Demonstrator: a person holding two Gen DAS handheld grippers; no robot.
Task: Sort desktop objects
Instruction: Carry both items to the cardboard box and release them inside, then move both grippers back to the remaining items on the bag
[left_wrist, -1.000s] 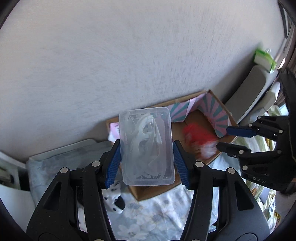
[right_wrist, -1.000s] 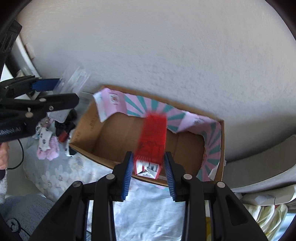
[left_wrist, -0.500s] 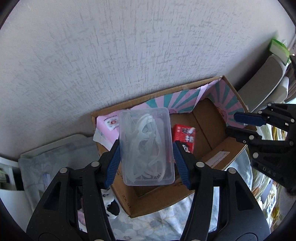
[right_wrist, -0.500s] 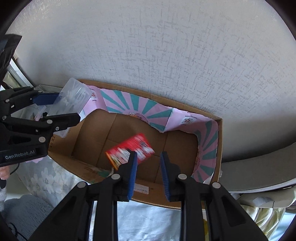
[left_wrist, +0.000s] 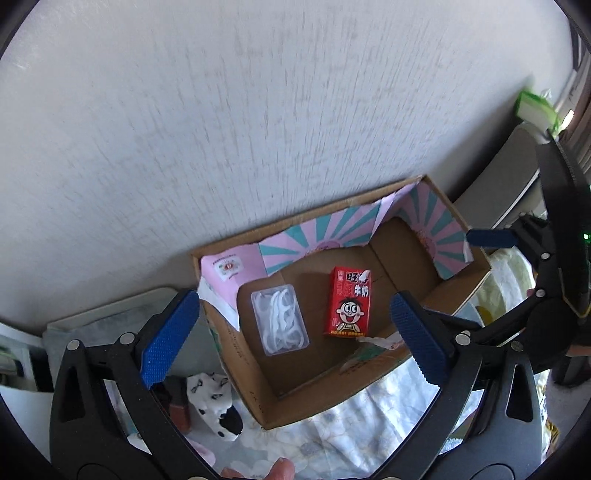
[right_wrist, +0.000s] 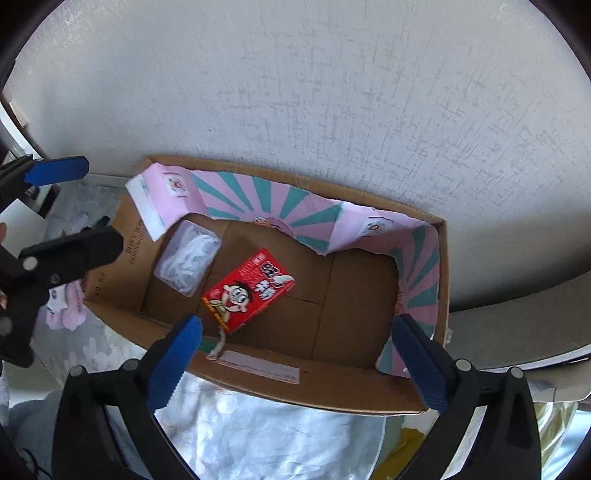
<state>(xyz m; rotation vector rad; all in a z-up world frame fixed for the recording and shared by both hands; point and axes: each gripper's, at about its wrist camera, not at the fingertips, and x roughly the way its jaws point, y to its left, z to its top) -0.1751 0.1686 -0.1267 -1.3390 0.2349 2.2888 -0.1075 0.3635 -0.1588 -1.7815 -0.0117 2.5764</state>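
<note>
Milk carton (right_wrist: 248, 290) lies flat on the cardboard box (right_wrist: 325, 387) floor, clear plastic case (right_wrist: 187, 257) beside it to the left. Both grippers, left (left_wrist: 291, 334) and right (right_wrist: 297, 360), have just opened wide, empty, above the box.

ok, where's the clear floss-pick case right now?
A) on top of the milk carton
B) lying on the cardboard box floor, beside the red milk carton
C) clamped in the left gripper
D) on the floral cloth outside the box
B: the clear floss-pick case lies on the floor of the cardboard box beside the red milk carton, while the left gripper is open and empty.
</note>
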